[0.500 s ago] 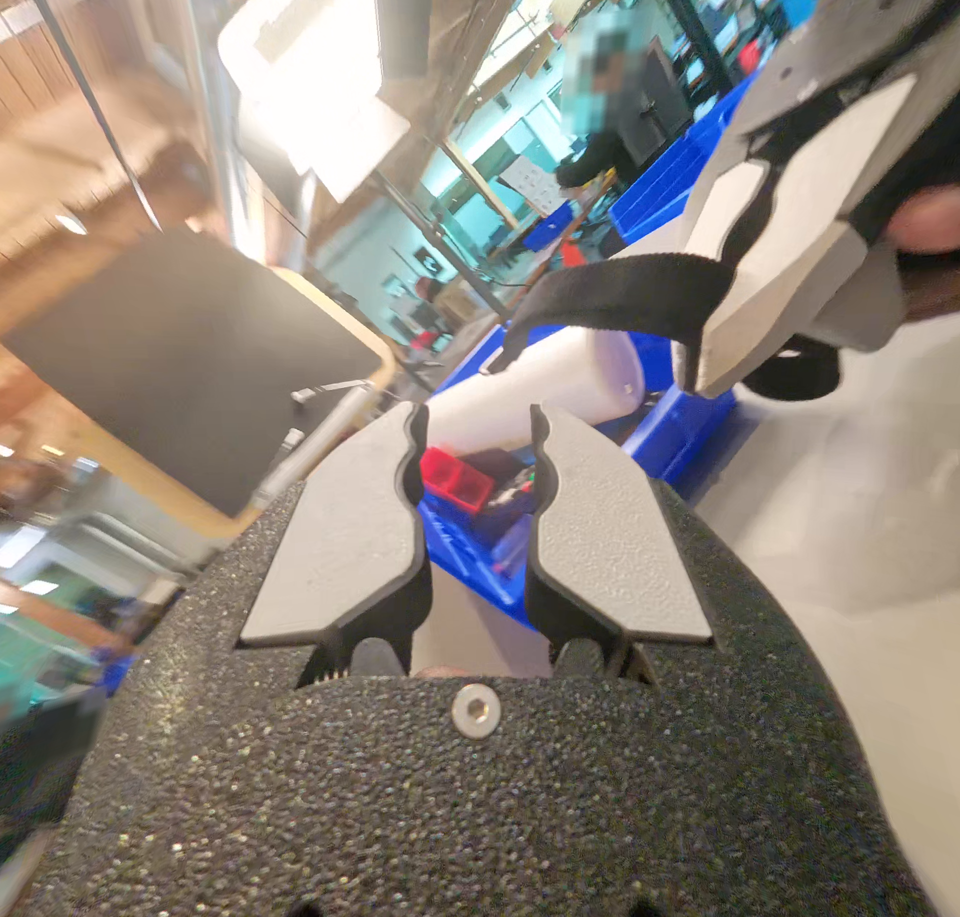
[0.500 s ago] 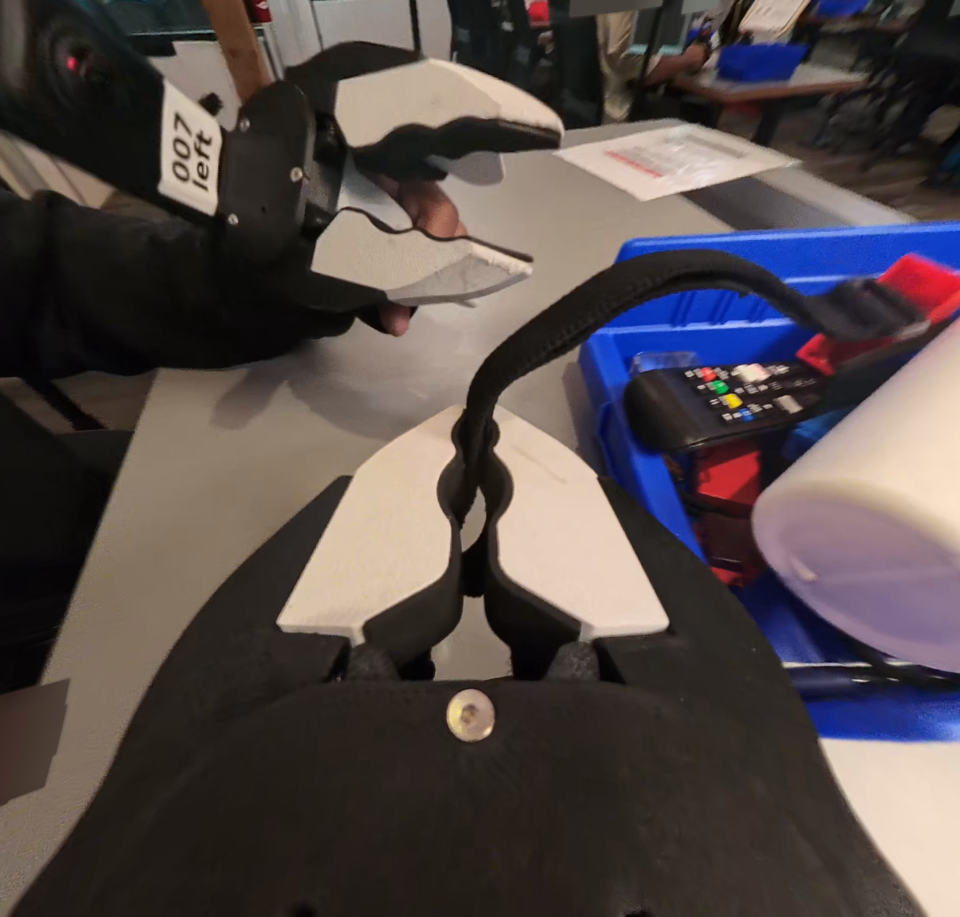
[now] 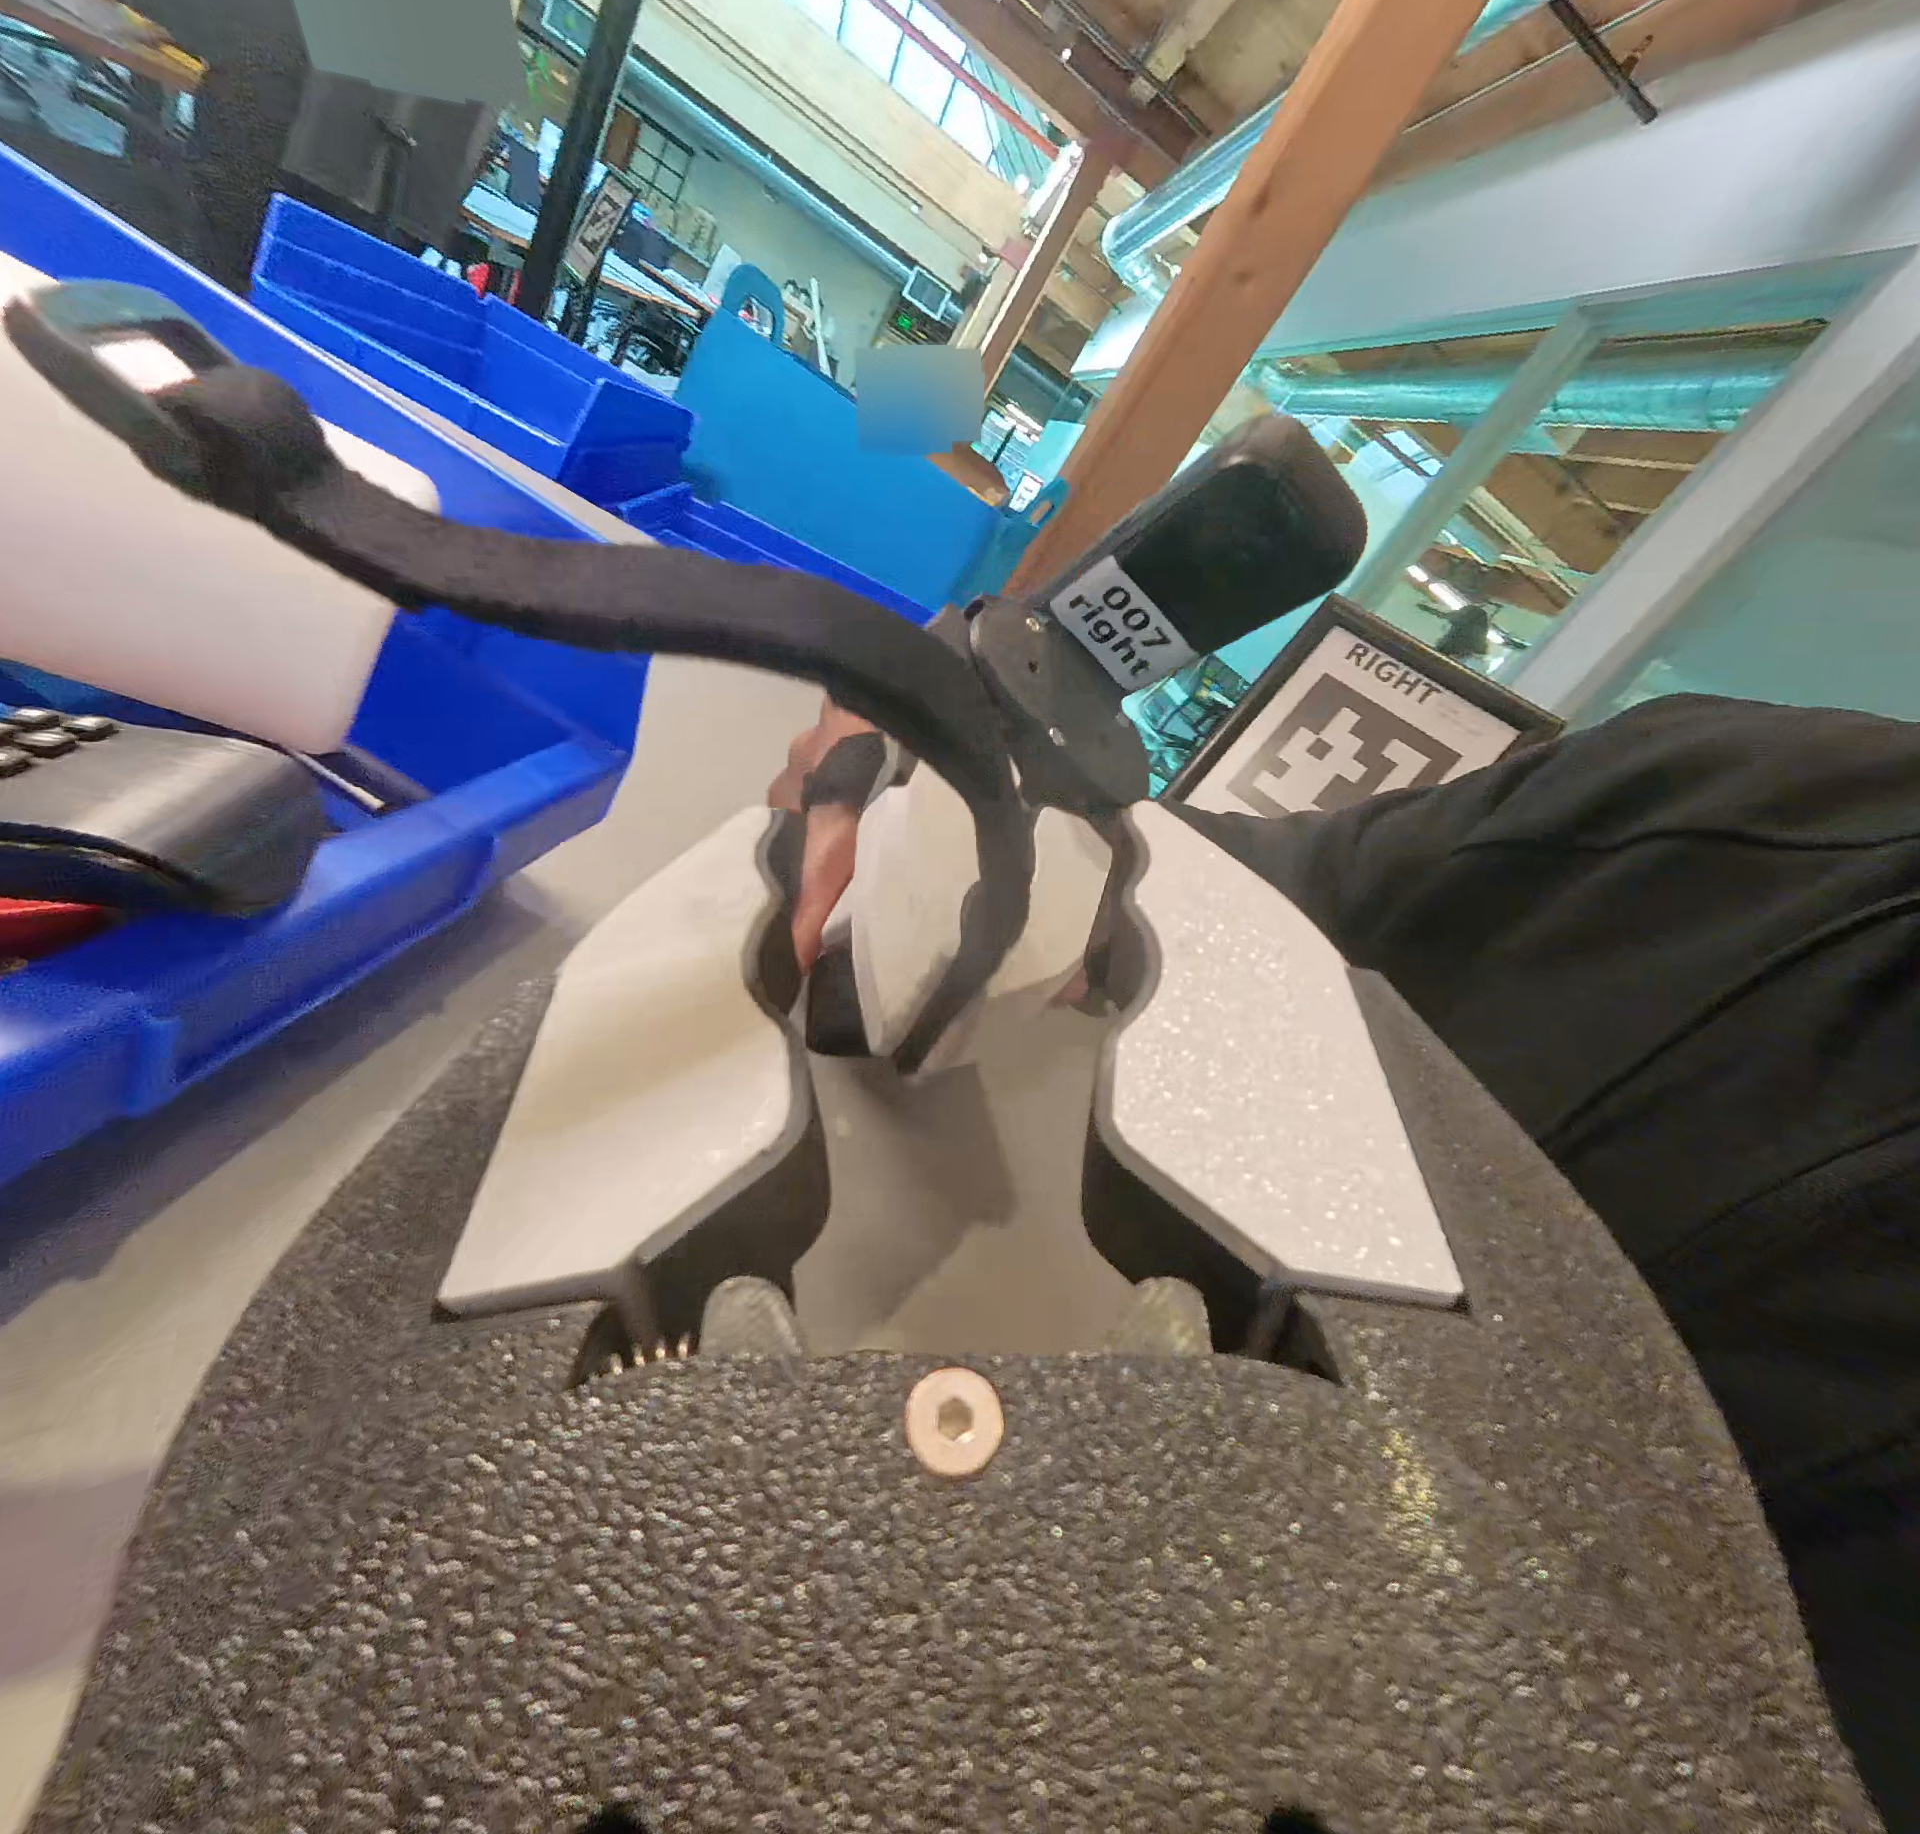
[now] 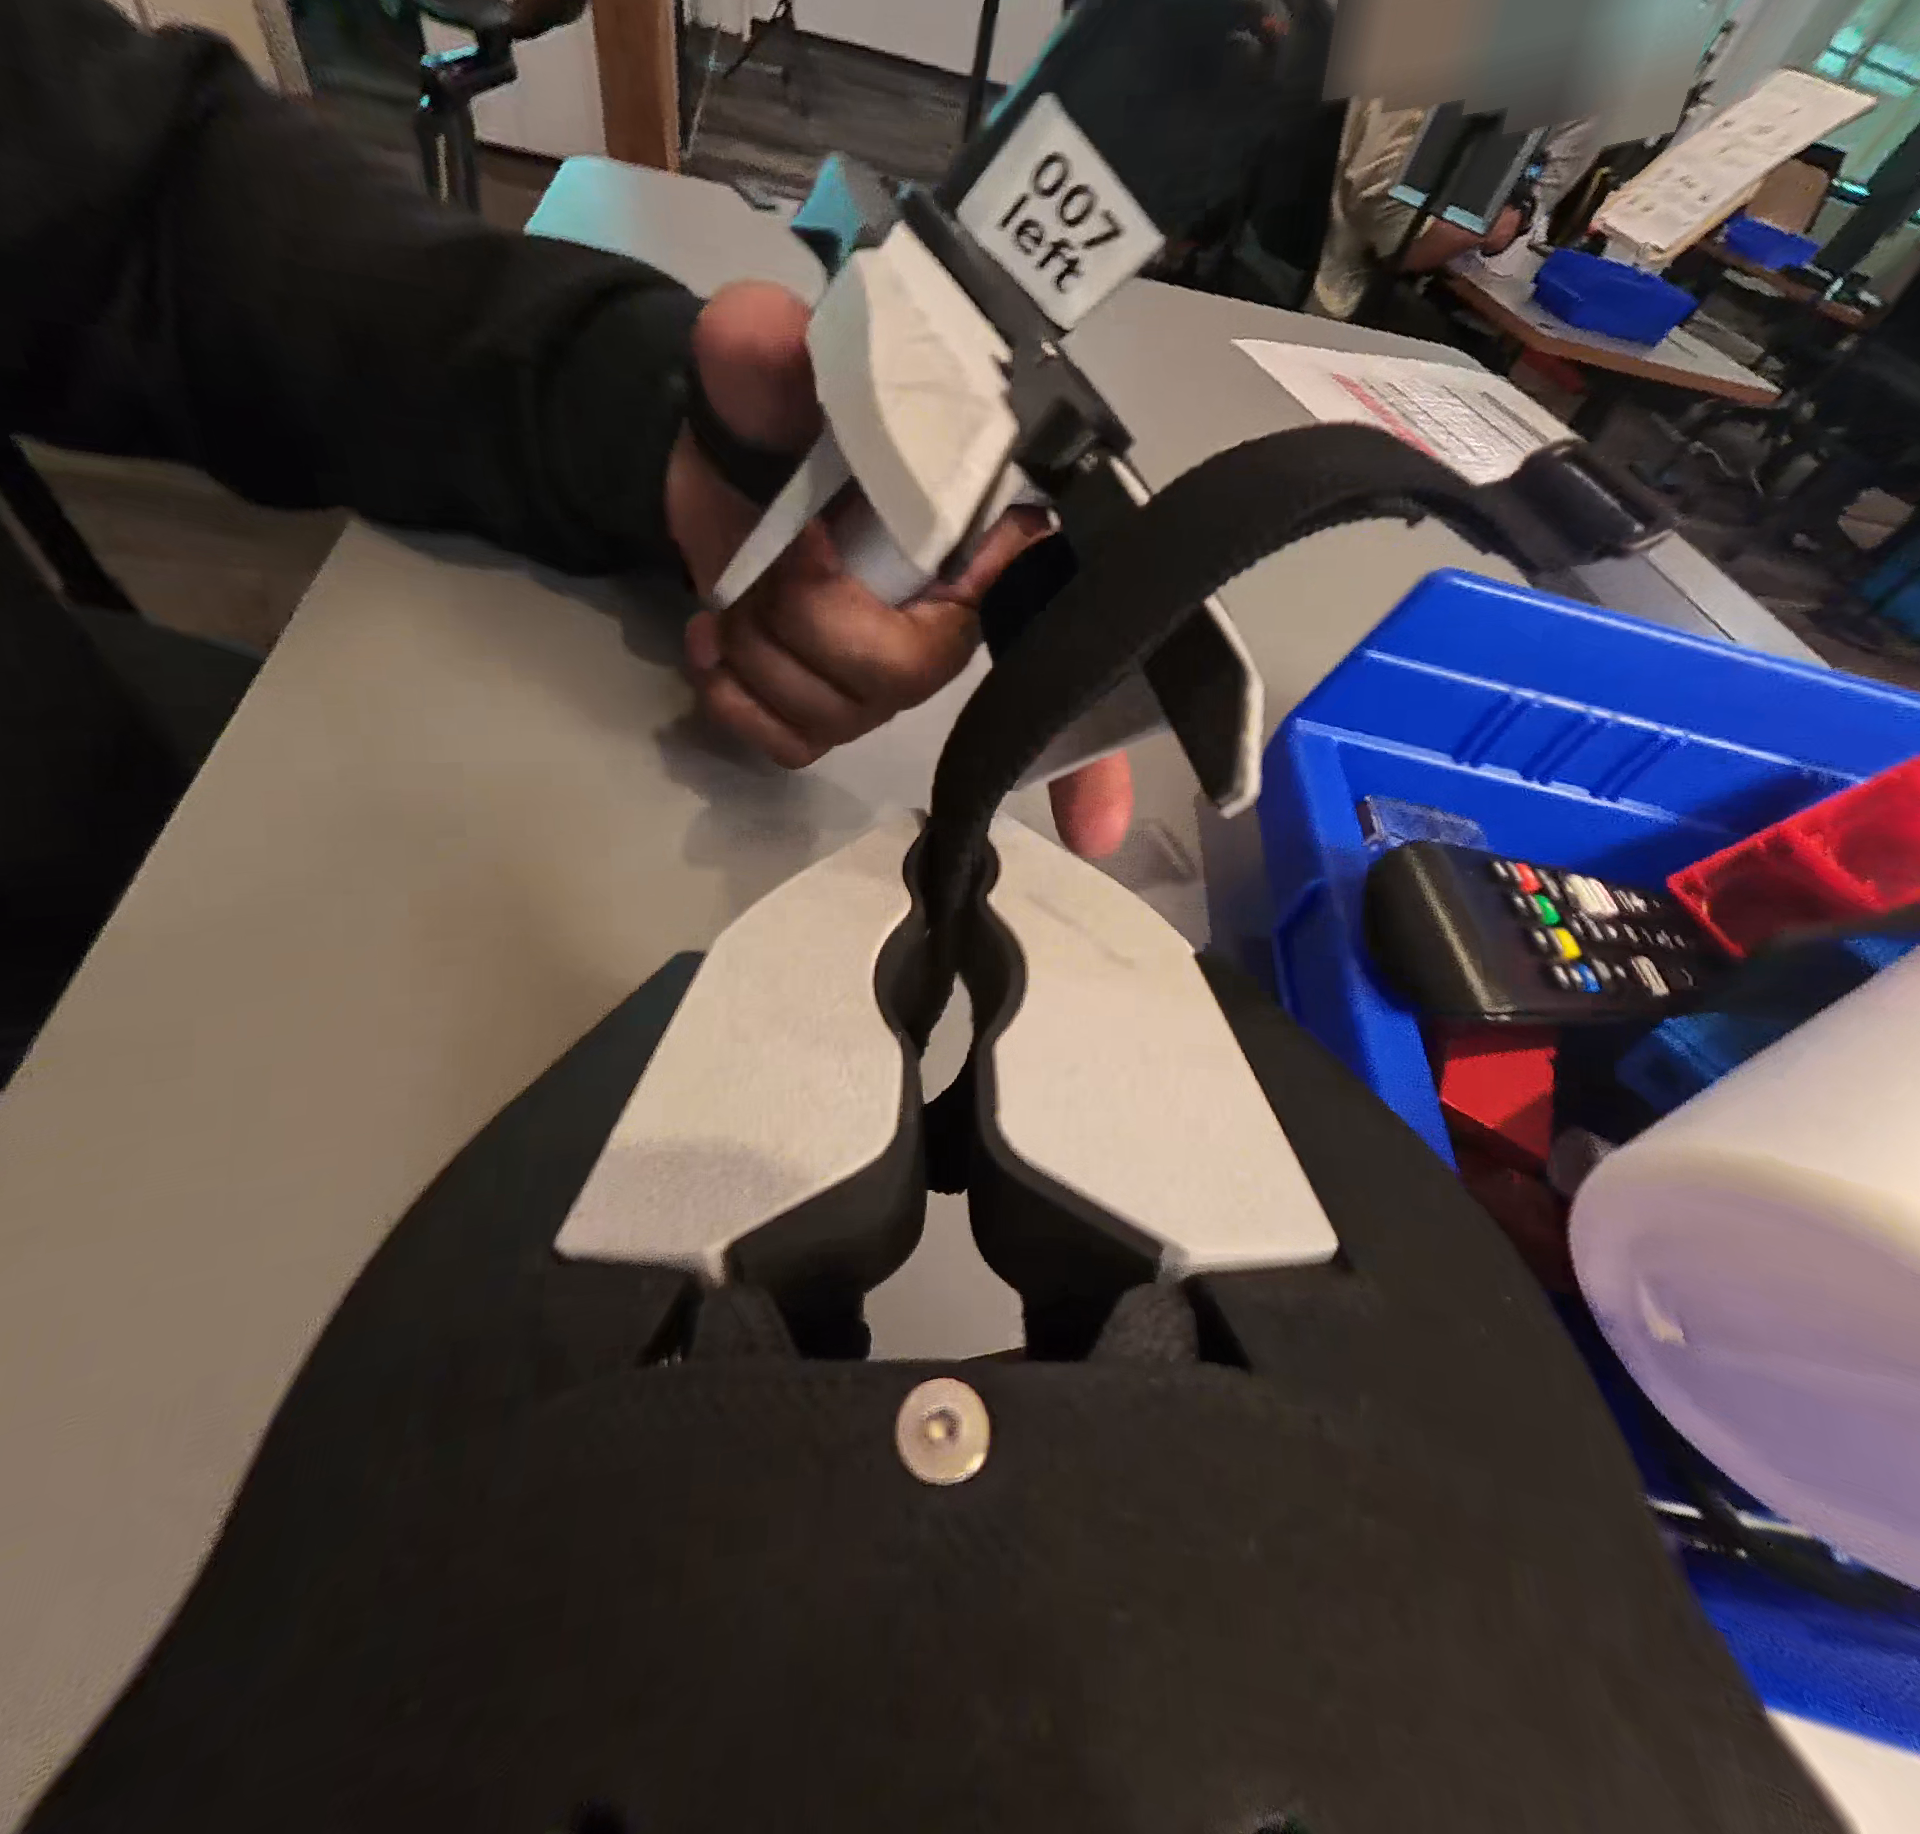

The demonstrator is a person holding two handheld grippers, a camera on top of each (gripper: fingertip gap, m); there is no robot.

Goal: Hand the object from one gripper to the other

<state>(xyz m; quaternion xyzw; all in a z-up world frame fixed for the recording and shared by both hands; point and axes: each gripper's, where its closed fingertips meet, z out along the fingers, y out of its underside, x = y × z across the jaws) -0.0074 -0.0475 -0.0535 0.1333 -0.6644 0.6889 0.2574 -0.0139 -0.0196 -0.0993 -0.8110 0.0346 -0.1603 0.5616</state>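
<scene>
— While the right gripper (image 4: 951, 911), frame centre, pinches the strap (image 4: 1226, 517), where's the other?
— Upper middle: left gripper (image 4: 1091, 641), jaws wide around the strap. Mid-handover, I'd say; next it must close, then right lets go.

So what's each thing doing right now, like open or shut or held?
Right gripper: shut on the black strap.
Left gripper: open, fingers on either side of the strap.
Black strap: pinched at one end, arching over the bin.
Blue bin: on the table, full of things.
Remote control: lying in the bin, buttons up.
White roll: lying on its side in the bin.
</scene>
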